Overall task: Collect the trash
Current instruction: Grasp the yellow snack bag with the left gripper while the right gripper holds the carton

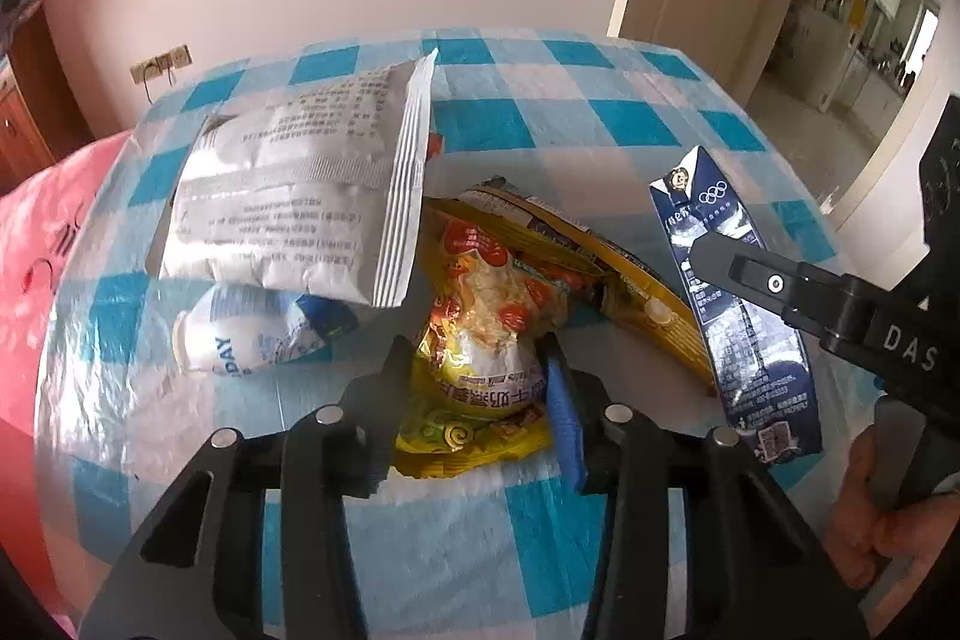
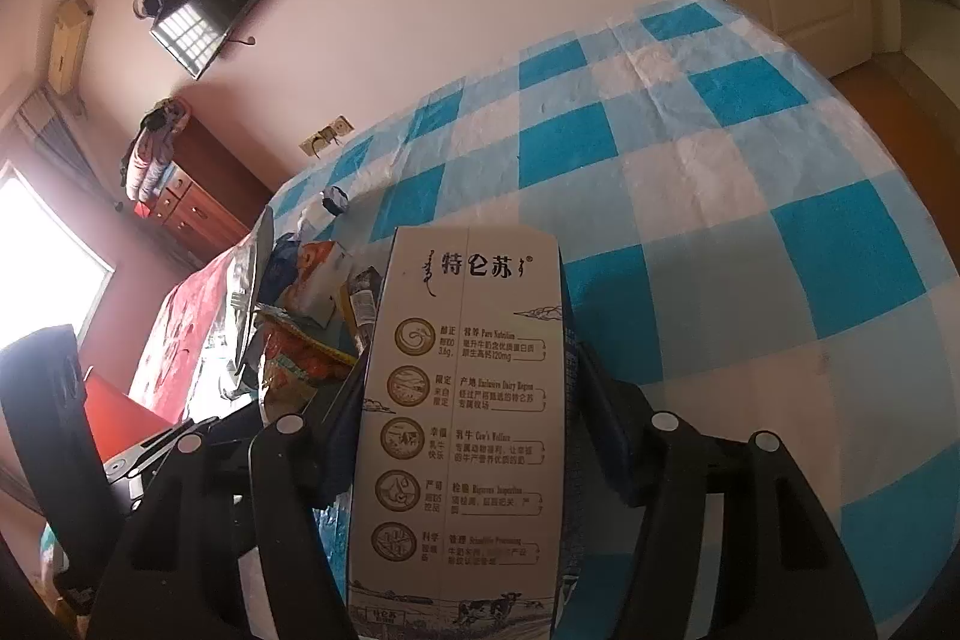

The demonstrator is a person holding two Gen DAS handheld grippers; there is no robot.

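- left gripper is clamped on the yellow snack wrapper, one finger either side of its crumpled lower half; soft foil, so pinching the bunched part looks like the safest hold
- right gripper has the milk carton between its fingers, which look pressed on its sides; carton lies lengthwise along the fingers, printed white face up in the right wrist view
- in the left wrist view the same carton shows its blue side, near the right edge of the table, with the wrapper just left of it
- trash is bunched mid-table: white pouch leans over a small white bottle, second yellow packet behind the wrapper
- no bin or bag in either view, so the drop-off point can't be told
- carton's top looks folded shut; whether it's empty, can't tell
- one item per hand, probably so both get lifted together
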